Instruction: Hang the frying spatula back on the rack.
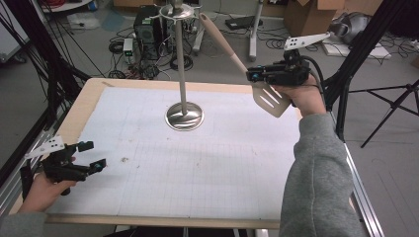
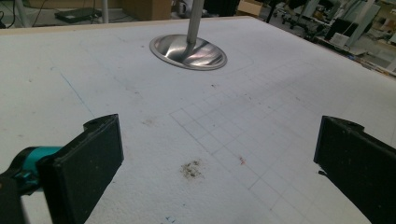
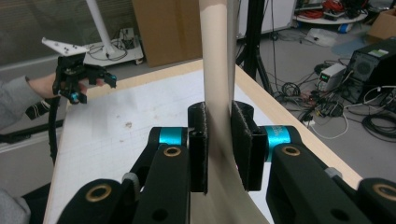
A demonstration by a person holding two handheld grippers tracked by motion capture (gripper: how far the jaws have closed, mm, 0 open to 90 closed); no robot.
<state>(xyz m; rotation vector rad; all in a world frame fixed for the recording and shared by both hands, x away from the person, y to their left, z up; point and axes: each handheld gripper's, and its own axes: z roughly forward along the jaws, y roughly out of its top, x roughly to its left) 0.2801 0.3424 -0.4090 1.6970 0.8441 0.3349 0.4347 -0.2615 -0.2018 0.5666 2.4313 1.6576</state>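
So the spatula point(image 1: 247, 74) is clamped at its neck by the right gripper point(image 1: 262, 75), jaws pressed in on both sides of the beige handle, and it's held up in the air over the far right of the worktop point(image 1: 197, 168). The handle end is angled up toward the hooks at the top of the metal stand point(image 1: 181, 59), the slotted blade hanging down by the hand. The left gripper point(image 1: 94, 155) is parked low at the near left corner, jaws spread wide, nothing held. Risk-wise: the grip is narrow and near the blade, so the spatula could be twisted in the pads if the handle is bumped against the pole, and the stand could probably be tipped too
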